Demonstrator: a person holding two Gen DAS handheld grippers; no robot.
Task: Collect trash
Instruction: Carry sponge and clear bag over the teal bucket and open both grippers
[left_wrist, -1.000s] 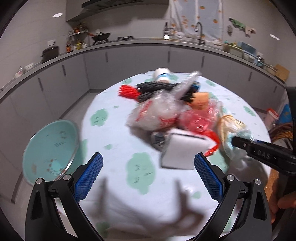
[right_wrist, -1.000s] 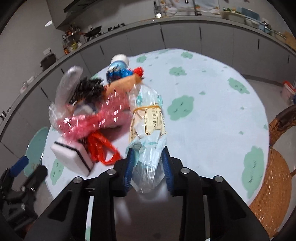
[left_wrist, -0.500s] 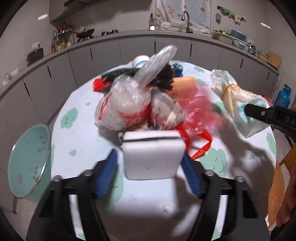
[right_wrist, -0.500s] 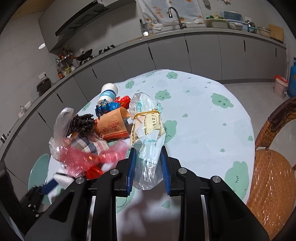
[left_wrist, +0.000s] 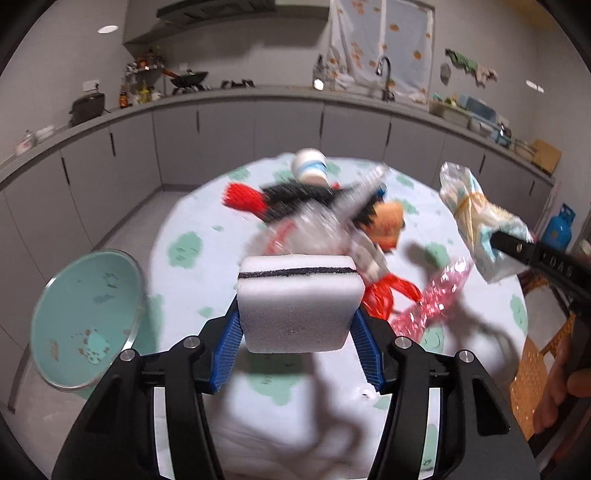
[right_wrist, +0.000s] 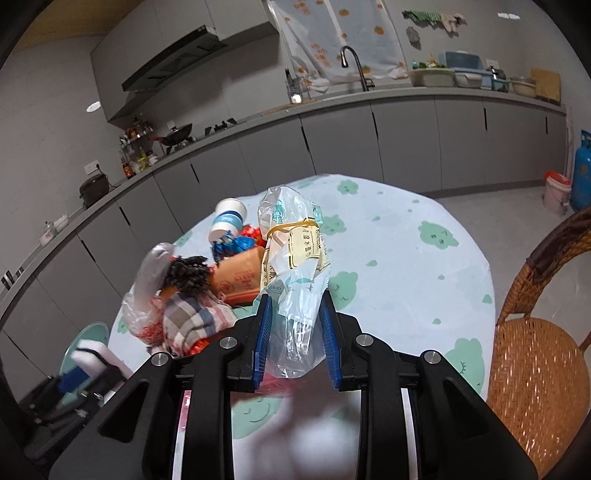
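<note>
Both grippers are showing black angular frames, the left gripper (left_wrist: 297, 349) and right gripper (right_wrist: 295, 338) wearing ribbed blue pads (left_wrist: 227, 352), silver screws (right_wrist: 226, 342) dotting the finger arms

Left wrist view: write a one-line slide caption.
Left gripper holds a white sponge above the table; a teal bin waits beside it.

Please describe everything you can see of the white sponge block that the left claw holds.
The sponge block is a thick white foam slab with rounded corners and one thin dark stripe running across it near its upper face. It looks soft and clean. The left claw has just closed on it, and the blue pads press its two sides. It sits level, lifted in front of the trash pile, with only the pads touching it.
</note>
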